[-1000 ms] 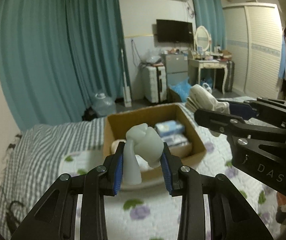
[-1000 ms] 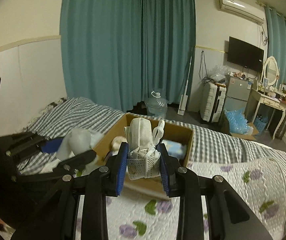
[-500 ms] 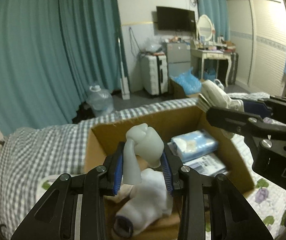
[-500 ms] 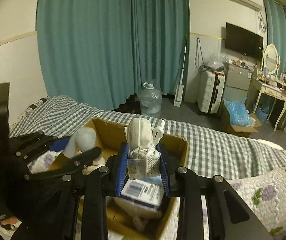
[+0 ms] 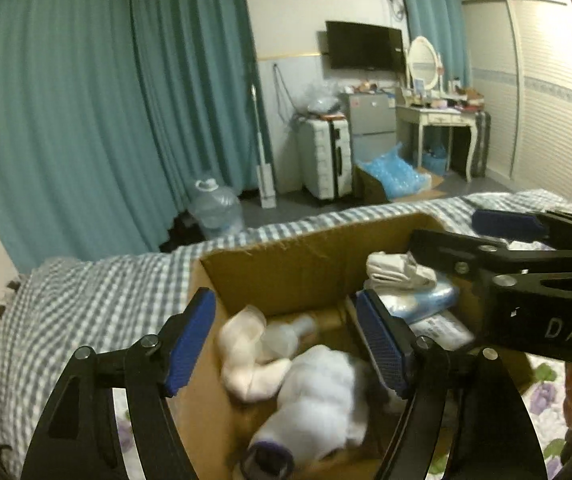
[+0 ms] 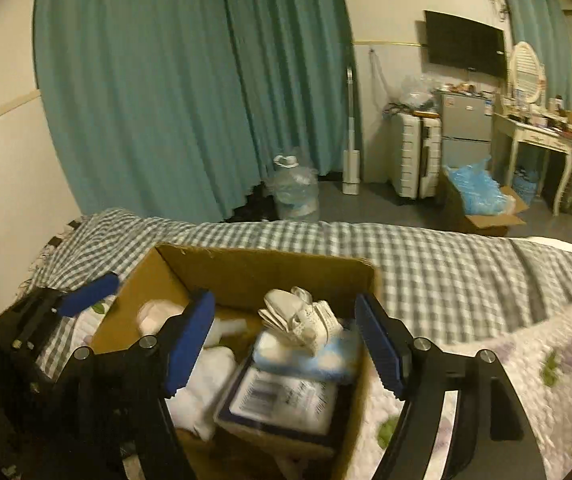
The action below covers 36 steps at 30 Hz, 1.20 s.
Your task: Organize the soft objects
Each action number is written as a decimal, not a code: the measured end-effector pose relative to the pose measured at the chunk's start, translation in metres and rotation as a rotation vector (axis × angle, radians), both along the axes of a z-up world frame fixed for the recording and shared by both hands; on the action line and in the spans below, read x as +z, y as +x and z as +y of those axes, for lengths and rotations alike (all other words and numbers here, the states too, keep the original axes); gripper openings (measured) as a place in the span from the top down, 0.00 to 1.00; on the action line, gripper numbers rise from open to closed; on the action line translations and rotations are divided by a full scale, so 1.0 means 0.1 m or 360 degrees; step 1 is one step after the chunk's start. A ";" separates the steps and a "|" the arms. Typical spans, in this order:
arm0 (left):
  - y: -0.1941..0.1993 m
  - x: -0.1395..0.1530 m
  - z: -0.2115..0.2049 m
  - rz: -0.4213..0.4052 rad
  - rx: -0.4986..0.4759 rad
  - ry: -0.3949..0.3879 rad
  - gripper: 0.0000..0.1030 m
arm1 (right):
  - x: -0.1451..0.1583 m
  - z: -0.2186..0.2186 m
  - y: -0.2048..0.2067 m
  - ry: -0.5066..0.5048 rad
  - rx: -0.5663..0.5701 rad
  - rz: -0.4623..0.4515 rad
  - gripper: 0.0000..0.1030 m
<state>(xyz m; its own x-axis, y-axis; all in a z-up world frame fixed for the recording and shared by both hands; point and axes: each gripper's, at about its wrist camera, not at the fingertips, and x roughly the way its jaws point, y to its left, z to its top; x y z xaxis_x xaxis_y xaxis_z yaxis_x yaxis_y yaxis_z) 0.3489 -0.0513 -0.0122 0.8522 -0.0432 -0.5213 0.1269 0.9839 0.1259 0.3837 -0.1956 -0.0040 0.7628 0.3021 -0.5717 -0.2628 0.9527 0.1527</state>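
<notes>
An open cardboard box (image 5: pixel 281 264) (image 6: pixel 269 268) stands on the bed. My left gripper (image 5: pixel 286 340) is open and empty above its left half, where a pale grey soft toy (image 5: pixel 286 334), a cream bundle (image 5: pixel 245 356) and a white sock (image 5: pixel 318 400) lie. My right gripper (image 6: pixel 283 344) is open and empty above the right half. A white mesh bundle (image 6: pixel 302 320) (image 5: pixel 398 272) lies there on a light-blue tissue pack (image 6: pixel 310 358), above a labelled packet (image 6: pixel 281 400).
The bed has a grey checked sheet (image 6: pixel 426 256) and a floral quilt (image 6: pixel 526 364). Beyond it are teal curtains (image 5: pixel 85 100), a water jug (image 6: pixel 296 190), a white suitcase (image 5: pixel 326 164) and a dressing table (image 5: pixel 442 120).
Both grippers have moved over the box and opened. The grey toy has dropped from the left gripper and the mesh bundle from the right gripper into the box.
</notes>
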 end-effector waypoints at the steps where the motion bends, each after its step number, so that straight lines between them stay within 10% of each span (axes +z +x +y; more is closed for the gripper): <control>1: -0.10 0.09 0.00 -0.0020 0.0005 -0.0004 0.28 | 0.05 -0.04 -0.06 -0.0014 -0.0026 -0.0003 0.29; 19: -2.39 2.12 0.23 -0.0787 0.0044 -0.0166 0.09 | 2.28 -0.34 -2.39 -0.0042 -0.0257 -0.0704 0.00; 27: -2.64 1.87 0.43 -0.0849 0.0075 -0.0209 0.06 | 2.29 -0.24 -3.10 -0.0026 -0.0243 -0.0834 0.00; 36: -2.16 0.91 0.33 -0.0650 0.0072 -0.0132 0.05 | 1.29 -0.05 -2.72 -0.0027 -0.0156 -0.0755 0.00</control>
<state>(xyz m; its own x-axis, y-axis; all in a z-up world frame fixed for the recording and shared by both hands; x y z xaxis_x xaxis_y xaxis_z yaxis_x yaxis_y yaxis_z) 0.1333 -0.0181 0.0790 0.9903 -0.0285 -0.1364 0.0392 0.9963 0.0769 0.1115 -0.2004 0.1255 0.9650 0.2092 -0.1582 -0.2083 0.9778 0.0222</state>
